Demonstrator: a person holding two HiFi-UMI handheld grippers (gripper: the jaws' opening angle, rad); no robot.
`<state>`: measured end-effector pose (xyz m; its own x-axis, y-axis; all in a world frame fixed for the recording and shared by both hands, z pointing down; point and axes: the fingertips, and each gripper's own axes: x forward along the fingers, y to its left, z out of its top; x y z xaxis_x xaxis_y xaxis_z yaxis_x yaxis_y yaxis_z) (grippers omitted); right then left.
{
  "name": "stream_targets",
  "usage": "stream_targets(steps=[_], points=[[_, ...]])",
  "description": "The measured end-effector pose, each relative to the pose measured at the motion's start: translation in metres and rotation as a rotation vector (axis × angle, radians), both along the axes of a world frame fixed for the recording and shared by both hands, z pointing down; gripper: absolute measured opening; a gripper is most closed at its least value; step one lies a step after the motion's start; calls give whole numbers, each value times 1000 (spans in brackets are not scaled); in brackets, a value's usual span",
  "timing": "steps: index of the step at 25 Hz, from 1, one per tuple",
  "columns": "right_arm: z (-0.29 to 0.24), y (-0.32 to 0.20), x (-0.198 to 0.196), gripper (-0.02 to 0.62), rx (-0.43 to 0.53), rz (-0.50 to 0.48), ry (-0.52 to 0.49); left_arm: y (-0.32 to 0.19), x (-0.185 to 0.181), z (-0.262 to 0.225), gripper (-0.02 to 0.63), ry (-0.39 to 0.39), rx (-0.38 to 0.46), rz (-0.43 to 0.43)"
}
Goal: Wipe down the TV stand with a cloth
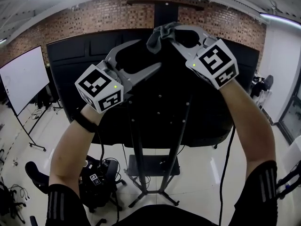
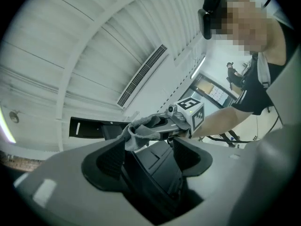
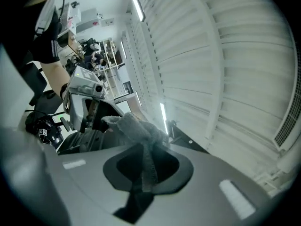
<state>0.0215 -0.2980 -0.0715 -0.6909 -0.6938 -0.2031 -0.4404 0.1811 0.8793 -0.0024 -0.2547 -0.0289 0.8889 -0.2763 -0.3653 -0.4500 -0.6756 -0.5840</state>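
Observation:
A big black TV [image 1: 202, 107] on a wheeled stand [image 1: 136, 149] shows its back in the head view. Both grippers are raised at its top edge. My right gripper [image 1: 165, 34] is shut on a grey cloth [image 1: 158, 36], which bunches out past the fingertips at the TV's top. In the right gripper view the cloth [image 3: 136, 128] is pinched between the jaws of that gripper [image 3: 145, 166]. My left gripper [image 1: 150, 54] stands open just left of and below the cloth. The left gripper [image 2: 150, 157] has the TV's black back between its jaws, and the cloth [image 2: 141, 128] just beyond.
A whiteboard [image 1: 23, 79] on wheels stands at left. A black chair with gear and cables [image 1: 96, 180] sits by the stand's base shelf [image 1: 153, 166]. A brick wall [image 1: 94, 18] runs behind the TV. A cable [image 1: 226, 164] hangs from my right arm.

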Motion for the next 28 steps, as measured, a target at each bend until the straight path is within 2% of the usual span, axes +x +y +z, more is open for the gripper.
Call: stream_targets(steps=[8,14,17,28], points=[[-62,-35,-6,31,36,111,19,-19,10,-50,334,-14,39,-46],[-75,-66,-3,32,14,190,13,-26,12,-52,334,-26,24,-75],[-65,-68,-1,32,-25,189,6,-24,10,-41,334,-16,12,-69],[21,-59,-5,32,-90,201,117,-25,3,23,334,3,-75,-51]])
